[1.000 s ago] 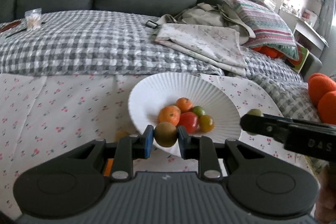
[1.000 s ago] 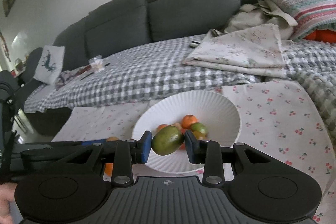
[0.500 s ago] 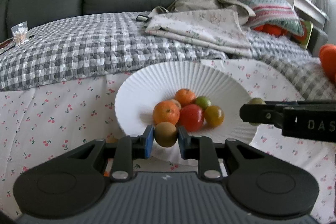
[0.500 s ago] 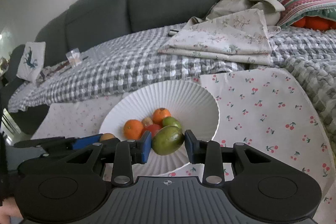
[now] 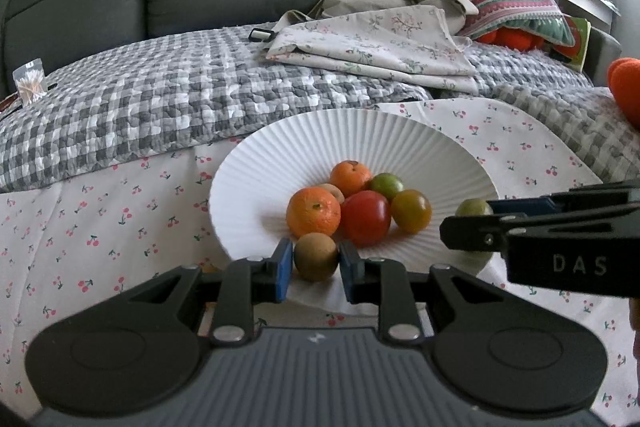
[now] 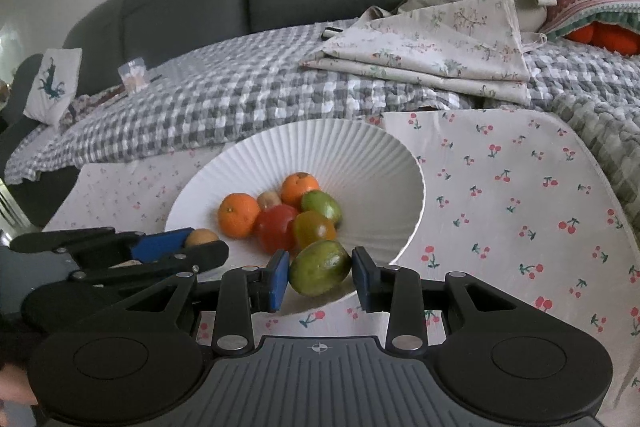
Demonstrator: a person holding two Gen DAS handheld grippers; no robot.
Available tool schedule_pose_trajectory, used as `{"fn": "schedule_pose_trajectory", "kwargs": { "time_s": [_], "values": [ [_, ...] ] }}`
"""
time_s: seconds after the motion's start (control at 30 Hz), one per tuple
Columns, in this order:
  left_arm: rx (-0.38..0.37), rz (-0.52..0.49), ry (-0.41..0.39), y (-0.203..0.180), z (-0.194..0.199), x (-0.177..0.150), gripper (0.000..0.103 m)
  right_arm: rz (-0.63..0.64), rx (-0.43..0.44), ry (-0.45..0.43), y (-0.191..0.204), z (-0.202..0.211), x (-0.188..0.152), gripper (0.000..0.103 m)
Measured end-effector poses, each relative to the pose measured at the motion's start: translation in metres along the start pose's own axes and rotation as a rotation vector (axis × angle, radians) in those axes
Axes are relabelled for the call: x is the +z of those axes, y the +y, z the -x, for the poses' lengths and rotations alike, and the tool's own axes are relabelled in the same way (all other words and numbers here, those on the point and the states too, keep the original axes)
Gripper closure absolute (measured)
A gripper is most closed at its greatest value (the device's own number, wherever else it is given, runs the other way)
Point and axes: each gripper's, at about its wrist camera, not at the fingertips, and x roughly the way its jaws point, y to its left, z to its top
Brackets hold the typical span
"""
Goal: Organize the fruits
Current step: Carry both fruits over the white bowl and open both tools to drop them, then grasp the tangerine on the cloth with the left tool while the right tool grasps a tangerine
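Bowl [image 5: 256, 163]: I see white, ribbed, upright on the cherry-print cloth.
Bowl contents [image 5: 366, 217]: oranges, tomatoes, lime, clustered at centre.
Kiwi [image 5: 315, 255]: brown, clamped at bowl's near rim.
Mango [image 6: 320, 267]: green, clamped at near rim.

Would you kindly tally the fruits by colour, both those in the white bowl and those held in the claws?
Orange: 2, front and back
Red: 1
Green: 2, lime in the bowl and mango in the right claw
Yellow-green: 1
Brown: 2, one half-hidden in the bowl and one in the left claw
Total: 8
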Motion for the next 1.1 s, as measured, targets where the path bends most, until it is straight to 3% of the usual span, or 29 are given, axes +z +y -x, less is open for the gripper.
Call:
{"fn": "schedule_pose_trajectory", "kwargs": {
  "time_s": [0.23,0.33,0.37,0.63,1.1],
  "values": [
    [0.003,0.009,-0.031,0.003,0.007,0.001,0.054,-0.025,-0.009,-0.009,-0.005,0.003,0.003,0.068],
    [0.0,0.027,-0.041,0.006,0.01,0.003,0.048,-0.066,-0.007,-0.031,-0.012,0.008,0.006,0.05],
    [0.0,0.035,-0.045,0.008,0.012,0.004,0.047,-0.08,-0.003,-0.04,-0.014,0.011,0.007,0.05],
    [0.022,0.106,-0.039,0.025,0.015,0.005,0.046,-0.15,-0.015,-0.078,-0.029,0.024,0.015,0.048],
    [0.049,0.196,-0.007,0.086,0.032,-0.011,0.045,-0.126,0.004,-0.059,-0.017,0.027,0.011,0.044]
  ]
}}
